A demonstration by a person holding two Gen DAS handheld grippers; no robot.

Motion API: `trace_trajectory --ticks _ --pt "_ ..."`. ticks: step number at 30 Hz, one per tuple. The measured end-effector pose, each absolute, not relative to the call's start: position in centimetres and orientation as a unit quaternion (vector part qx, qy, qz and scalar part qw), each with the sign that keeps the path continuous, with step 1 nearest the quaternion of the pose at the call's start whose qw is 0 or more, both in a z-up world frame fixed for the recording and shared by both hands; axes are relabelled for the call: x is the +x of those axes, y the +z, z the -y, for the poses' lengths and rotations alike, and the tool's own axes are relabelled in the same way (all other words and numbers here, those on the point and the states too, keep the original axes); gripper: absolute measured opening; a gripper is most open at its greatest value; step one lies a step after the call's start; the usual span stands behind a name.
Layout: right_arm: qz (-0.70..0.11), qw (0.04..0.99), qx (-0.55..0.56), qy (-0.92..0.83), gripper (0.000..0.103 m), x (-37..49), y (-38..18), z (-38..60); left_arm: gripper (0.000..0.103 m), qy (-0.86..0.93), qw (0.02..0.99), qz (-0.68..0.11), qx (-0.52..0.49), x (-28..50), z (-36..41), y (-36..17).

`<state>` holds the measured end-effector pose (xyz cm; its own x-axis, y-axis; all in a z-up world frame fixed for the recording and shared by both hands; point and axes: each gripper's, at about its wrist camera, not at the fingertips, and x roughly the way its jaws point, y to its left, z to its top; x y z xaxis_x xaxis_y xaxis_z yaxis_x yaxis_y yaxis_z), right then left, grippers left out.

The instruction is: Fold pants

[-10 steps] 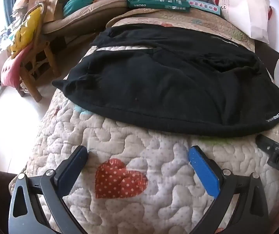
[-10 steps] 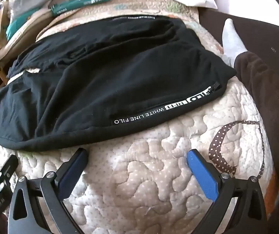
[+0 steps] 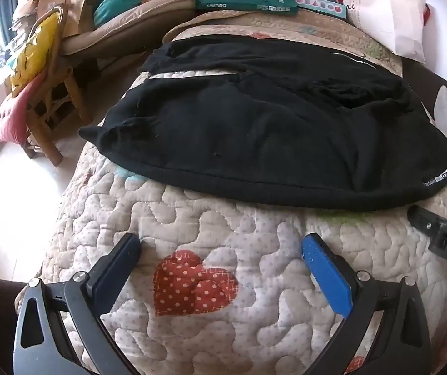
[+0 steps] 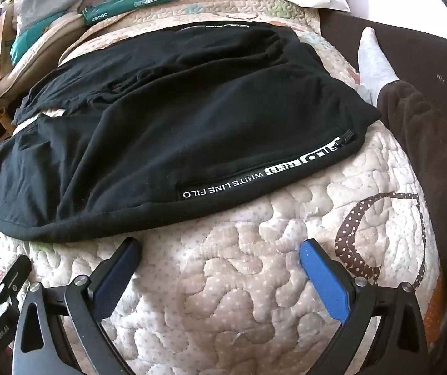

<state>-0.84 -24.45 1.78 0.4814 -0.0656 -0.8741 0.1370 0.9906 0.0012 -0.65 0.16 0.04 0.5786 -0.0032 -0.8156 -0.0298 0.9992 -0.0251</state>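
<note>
Black pants (image 3: pixel 270 131) lie spread flat across a quilted cover (image 3: pixel 223 234), legs to the left, waist to the right. They also show in the right wrist view (image 4: pixel 176 118), with a white "WHITE LINE FILO" stripe (image 4: pixel 254 178) near the front hem. My left gripper (image 3: pixel 220 243) is open and empty, just short of the pants' near edge, above a red heart patch (image 3: pixel 192 281). My right gripper (image 4: pixel 220 243) is open and empty, close to the near hem. The right gripper's tip also shows in the left wrist view (image 3: pixel 442 231).
A wooden chair (image 3: pixel 51 100) with yellow and pink cushions stands left of the bed. Green boxes (image 3: pixel 245 1) and a white bag (image 3: pixel 385 15) lie at the far end. A leg in brown trousers with a white sock (image 4: pixel 376 62) rests at the right.
Both grippers have shifted very slightly; the pants have not moved.
</note>
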Motion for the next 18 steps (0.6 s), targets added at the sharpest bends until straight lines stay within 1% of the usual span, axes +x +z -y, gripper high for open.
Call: trace_trajectory --ticks 18 --pt "-0.508 0.858 0.033 -0.069 0.103 -0.3 2.2 23.7 0.103 0.006 0.895 -0.446 -0.015 -1.4 0.1 0.8"
